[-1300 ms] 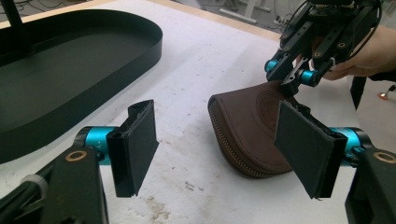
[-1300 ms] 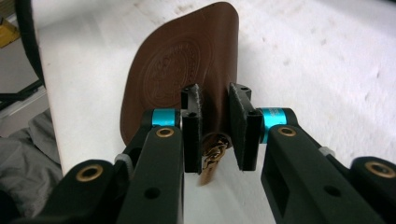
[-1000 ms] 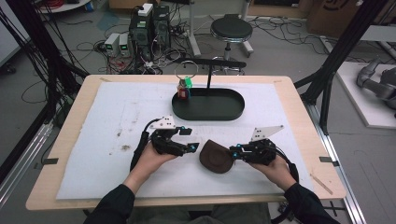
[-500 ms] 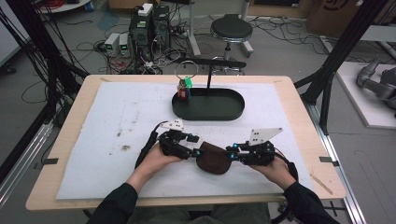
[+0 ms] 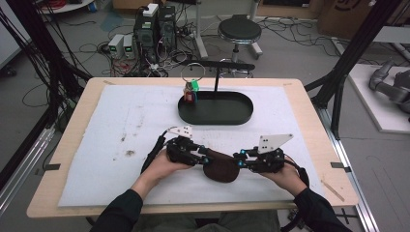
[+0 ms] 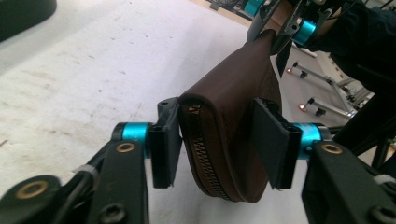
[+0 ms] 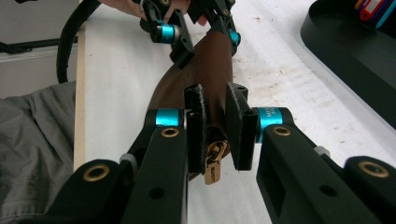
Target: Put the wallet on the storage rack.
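A brown leather zip pouch (image 5: pixel 221 168) hangs between both grippers just above the white mat (image 5: pixel 121 130), near the front of the table. My left gripper (image 5: pixel 207 159) has just been closing its jaws. In the left gripper view its pads press both sides of the pouch (image 6: pixel 224 84), zipper edge facing the camera. My right gripper (image 5: pixel 238 162) is shut on the pouch's other end. In the right gripper view the gold zipper pull (image 7: pixel 212 170) dangles between the pads (image 7: pixel 196 121), and the pouch (image 7: pixel 205 65) runs on to the left gripper (image 7: pixel 201 39).
A black oval tray (image 5: pixel 215 113) with an upright stand sits at the middle back of the mat; coloured key tags (image 5: pixel 191 89) on a ring hang at its left end. A stool (image 5: pixel 239 30) and computer boxes stand on the floor beyond the table.
My left gripper has moved right to the pouch and closed on its left end. The right gripper has kept its grip and place.
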Tool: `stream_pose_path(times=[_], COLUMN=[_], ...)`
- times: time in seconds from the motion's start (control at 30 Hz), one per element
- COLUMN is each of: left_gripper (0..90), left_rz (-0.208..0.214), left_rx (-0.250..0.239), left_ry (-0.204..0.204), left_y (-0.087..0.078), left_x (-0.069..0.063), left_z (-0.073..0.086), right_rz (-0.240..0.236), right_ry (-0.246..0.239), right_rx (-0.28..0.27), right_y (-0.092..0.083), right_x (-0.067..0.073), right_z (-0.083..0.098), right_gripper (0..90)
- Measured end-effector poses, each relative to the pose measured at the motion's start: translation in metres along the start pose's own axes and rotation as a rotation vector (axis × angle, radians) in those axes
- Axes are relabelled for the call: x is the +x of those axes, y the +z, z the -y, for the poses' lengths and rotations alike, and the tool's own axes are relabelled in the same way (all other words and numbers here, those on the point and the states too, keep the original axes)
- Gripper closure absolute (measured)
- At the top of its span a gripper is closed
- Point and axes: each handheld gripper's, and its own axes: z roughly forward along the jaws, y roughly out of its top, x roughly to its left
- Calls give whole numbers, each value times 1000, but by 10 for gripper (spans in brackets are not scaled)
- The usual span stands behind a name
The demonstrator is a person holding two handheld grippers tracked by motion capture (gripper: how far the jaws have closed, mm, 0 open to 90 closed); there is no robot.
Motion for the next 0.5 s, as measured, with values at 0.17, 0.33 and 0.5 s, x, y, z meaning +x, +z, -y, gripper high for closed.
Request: stream_pose_path(times=[0.17,0.33,0.5], left_gripper=[587,629,645], left_rz=[-14,-33,-48], left_rx=[-5,-56,-77], left_ry=[37,62,72], left_y=[-1,-2,-4], left_x=[-4,-11,-15], left_z=[-1,-1,1], right_rz=[-33,-66,-88], right_ry=[2,78,189], right_rx=[0,-37,-39], right_y=[-1,-6,-5], right_x=[-2,-10,-18], right_z=[2,5,13], right_gripper=[751,532,401])
